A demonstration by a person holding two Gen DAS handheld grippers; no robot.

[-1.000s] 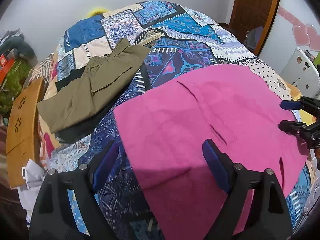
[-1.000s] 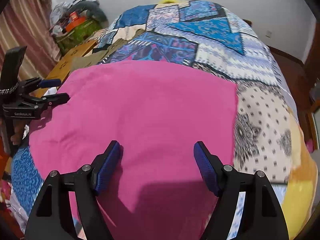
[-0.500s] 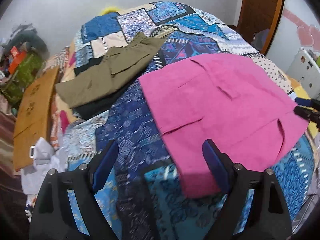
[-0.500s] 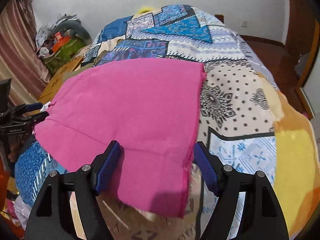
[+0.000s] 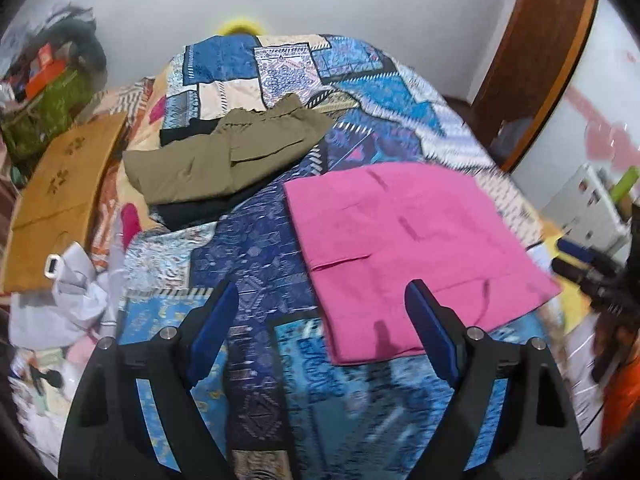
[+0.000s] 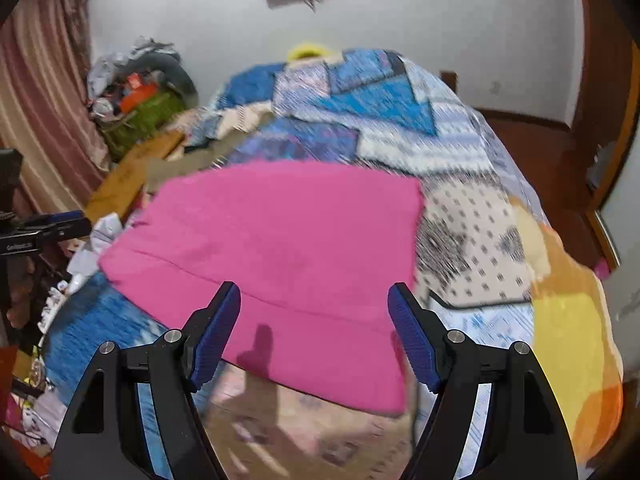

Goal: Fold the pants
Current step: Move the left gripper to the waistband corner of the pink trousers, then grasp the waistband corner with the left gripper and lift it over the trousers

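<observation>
Folded pink pants (image 5: pixel 404 240) lie flat on the patchwork bedspread (image 5: pixel 248 248); they also show in the right wrist view (image 6: pixel 288 240). My left gripper (image 5: pixel 320 312) is open and empty, held above the bed's near edge, short of the pants' near-left corner. My right gripper (image 6: pixel 314 320) is open and empty, above the pants' near edge. The right gripper also shows at the right edge of the left wrist view (image 5: pixel 580 260), and the left gripper at the left edge of the right wrist view (image 6: pixel 52 228).
Folded olive pants (image 5: pixel 224 156) lie on a dark garment at the bed's far left. A brown cardboard board (image 5: pixel 60 196) and a white bag (image 5: pixel 68 292) sit left of the bed. A clutter pile (image 6: pixel 136 96) stands by the curtain. A wooden door (image 5: pixel 536 60) is at the right.
Both grippers have pulled back and up from the pink pants, which now look smaller and lie folded flat. Both stay open.
</observation>
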